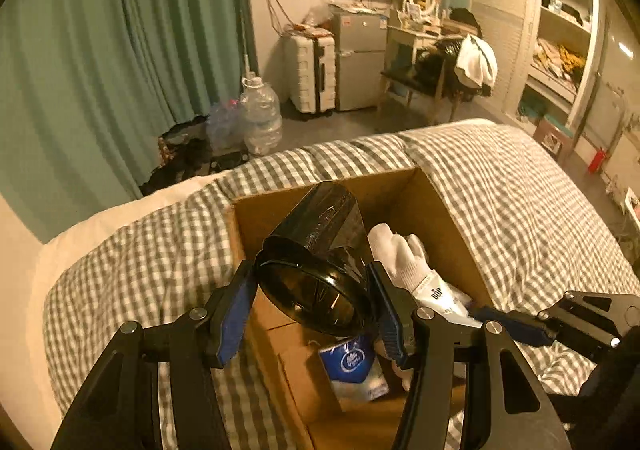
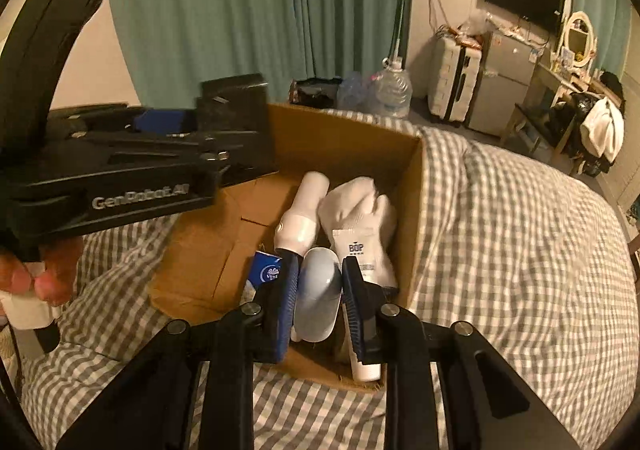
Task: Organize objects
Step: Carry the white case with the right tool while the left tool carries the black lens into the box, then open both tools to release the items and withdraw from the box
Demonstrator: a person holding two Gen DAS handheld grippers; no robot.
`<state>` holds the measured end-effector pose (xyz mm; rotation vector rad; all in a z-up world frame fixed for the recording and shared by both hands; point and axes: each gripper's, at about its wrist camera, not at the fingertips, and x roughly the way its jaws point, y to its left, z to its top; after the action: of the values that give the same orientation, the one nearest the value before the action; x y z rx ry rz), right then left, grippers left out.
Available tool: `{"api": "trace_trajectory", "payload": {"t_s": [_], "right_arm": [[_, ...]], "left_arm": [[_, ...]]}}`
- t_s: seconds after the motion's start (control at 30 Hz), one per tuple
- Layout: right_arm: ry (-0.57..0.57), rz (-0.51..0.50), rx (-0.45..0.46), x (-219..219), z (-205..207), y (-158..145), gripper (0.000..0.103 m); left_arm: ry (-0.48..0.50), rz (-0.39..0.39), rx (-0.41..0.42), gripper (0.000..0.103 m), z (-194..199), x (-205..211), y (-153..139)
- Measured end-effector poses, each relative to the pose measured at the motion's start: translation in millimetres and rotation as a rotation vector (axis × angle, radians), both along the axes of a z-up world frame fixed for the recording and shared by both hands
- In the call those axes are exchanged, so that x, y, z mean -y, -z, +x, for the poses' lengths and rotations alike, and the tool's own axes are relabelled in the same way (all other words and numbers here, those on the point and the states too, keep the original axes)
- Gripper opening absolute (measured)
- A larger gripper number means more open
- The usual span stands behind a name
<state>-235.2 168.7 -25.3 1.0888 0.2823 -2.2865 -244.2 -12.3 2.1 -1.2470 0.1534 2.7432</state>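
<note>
An open cardboard box [image 1: 444, 210] [image 2: 352, 146] sits on a checked bed cover. My left gripper [image 1: 316, 302] is shut on a shiny black container [image 1: 320, 270] and holds it over the box. My right gripper [image 2: 320, 286] is shut on a pale grey rounded object [image 2: 320, 298] at the box's near edge. Inside the box lie white socks with a BOP label [image 2: 356, 218] [image 1: 404, 262], a white bottle [image 2: 304, 210] and a blue tissue pack [image 1: 352, 366] [image 2: 266, 272]. The left gripper body [image 2: 120, 170] shows in the right wrist view.
The bed [image 1: 520, 202] fills the foreground. Beyond it are green curtains [image 1: 100, 62], water jugs [image 1: 260, 118], a white suitcase [image 1: 312, 74], a small fridge [image 1: 360, 58], a cluttered desk and chair [image 1: 436, 62] and open shelves [image 1: 560, 42].
</note>
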Motion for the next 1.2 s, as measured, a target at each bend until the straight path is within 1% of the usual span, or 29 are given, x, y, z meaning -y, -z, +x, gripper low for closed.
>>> {"api": "trace_trajectory", "payload": {"t_s": [0.13, 0.27, 0.37, 0.47, 0.53, 0.57, 0.6, 0.63, 0.67, 0.73, 0.77, 0.8, 0.87, 0.97, 1.03, 1.07, 1.17, 1.2], "right_arm": [[-0.010, -0.010, 0.021, 6.1, -10.5, 16.2, 0.022], [-0.018, -0.023, 0.044, 7.6, -14.9, 26.5, 0.022], [-0.017, -0.020, 0.056, 7.2, -14.4, 30.2, 0.022], [-0.013, -0.032, 0.046, 4.0, -11.5, 25.8, 0.022], [-0.007, -0.045, 0.041, 0.6, -9.4, 20.0, 0.028], [-0.003, -0.046, 0.038, 0.6, -9.1, 16.7, 0.035], [0.007, -0.045, 0.029, -1.8, -6.9, 13.0, 0.039], [0.011, -0.046, 0.026, -3.8, -4.7, 9.4, 0.039], [0.012, -0.047, 0.024, -4.4, -3.2, 7.1, 0.039], [0.019, -0.047, 0.016, -8.4, 0.6, -0.8, 0.039], [0.024, -0.043, 0.011, -10.2, 2.8, -4.7, 0.042], [0.033, -0.040, 0.003, -13.4, 6.0, -10.1, 0.048], [0.042, -0.039, -0.005, -18.0, 10.0, -18.0, 0.055], [0.054, -0.040, -0.026, -25.9, 21.1, -34.5, 0.056], [0.068, -0.038, -0.047, -31.5, 29.5, -48.2, 0.063], [0.075, -0.037, -0.058, -33.9, 33.7, -54.9, 0.067], [0.085, -0.044, -0.085, -39.9, 45.7, -72.9, 0.068], [0.089, -0.049, -0.091, -42.9, 50.5, -79.8, 0.068]], "left_arm": [[0.031, -0.018, 0.013, 0.057, -11.7, -6.2, 19.5], [0.046, -0.016, 0.006, 0.057, -16.1, -10.9, 27.7], [0.034, -0.015, 0.010, 0.057, -16.3, -8.9, 29.3], [0.031, -0.026, 0.007, 0.059, -12.0, -7.3, 26.2], [0.025, -0.031, 0.014, 0.059, -10.0, -7.4, 23.7], [0.020, -0.030, 0.018, 0.059, -8.6, -6.9, 21.5], [0.015, -0.024, 0.018, 0.060, -5.7, -5.8, 18.3], [0.013, -0.019, 0.015, 0.062, -3.8, -5.6, 16.4], [0.012, -0.009, 0.009, 0.064, -0.1, -4.6, 11.3], [0.012, 0.000, -0.004, 0.076, 6.9, -4.6, 1.4], [0.011, -0.005, -0.017, 0.079, 11.5, -5.5, -5.4], [0.009, -0.013, -0.026, 0.082, 15.2, -5.7, -10.6], [0.009, -0.032, -0.051, 0.083, 25.8, -8.3, -24.9], [0.012, -0.035, -0.083, 0.084, 43.0, -9.9, -46.6], [0.003, -0.037, -0.120, 0.089, 57.3, -9.5, -65.6], [-0.001, -0.035, -0.136, 0.090, 62.6, -9.2, -74.0], [-0.013, -0.026, -0.185, 0.090, 84.8, -7.7, -100.3], [-0.017, -0.027, -0.197, 0.093, 91.2, -7.7, -107.2]]}}
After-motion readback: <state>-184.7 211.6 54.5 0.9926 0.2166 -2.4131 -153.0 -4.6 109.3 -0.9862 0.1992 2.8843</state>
